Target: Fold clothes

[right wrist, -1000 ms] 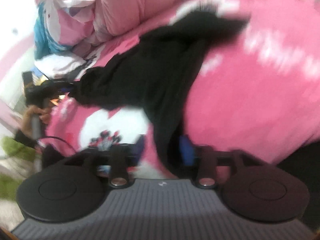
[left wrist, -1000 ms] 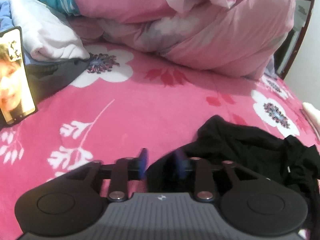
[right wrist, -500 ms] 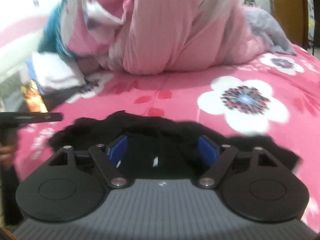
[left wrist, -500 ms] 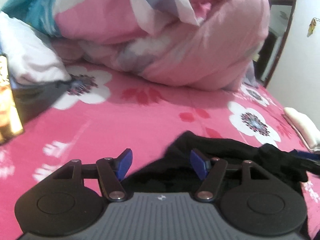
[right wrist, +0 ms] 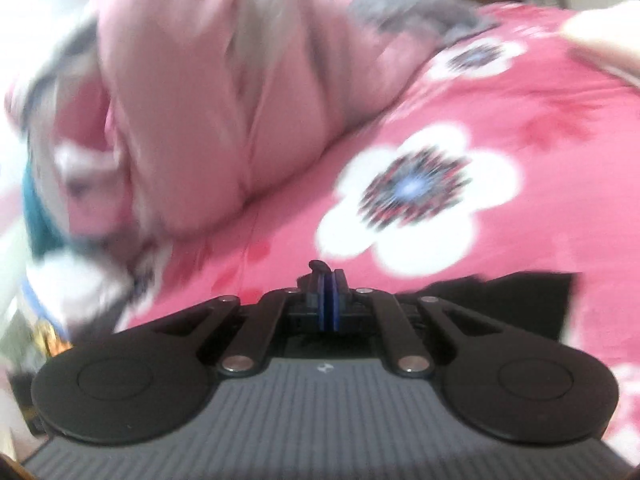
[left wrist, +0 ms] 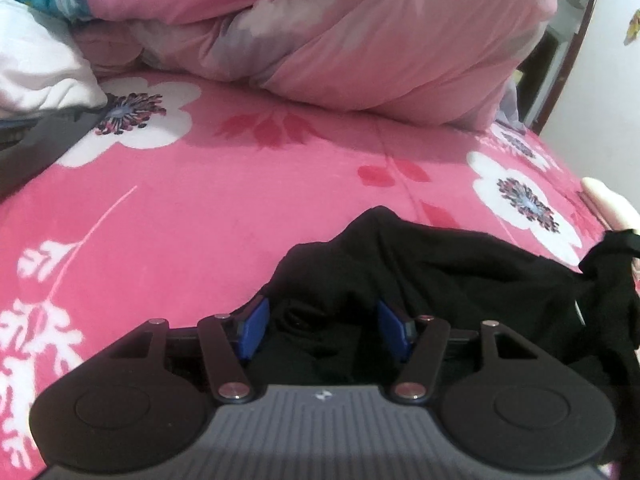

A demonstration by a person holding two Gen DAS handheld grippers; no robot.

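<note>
A crumpled black garment lies on the pink floral bedspread. My left gripper is open low over the garment's near edge, with black cloth lying between its blue pads. At the right edge of the left wrist view a corner of the garment is lifted. My right gripper is shut, and a small tip of black cloth sticks out above its pads. More of the black garment shows behind it on the right. The right wrist view is blurred.
A heaped pink duvet fills the back of the bed. A white pillow and dark grey cloth lie at the left. A cream folded item sits at the right edge, with a dark framed mirror beyond.
My left gripper opened from nearly shut and now straddles the garment's edge. My right gripper went from open to shut on the black cloth, and its view swung over the bed.
</note>
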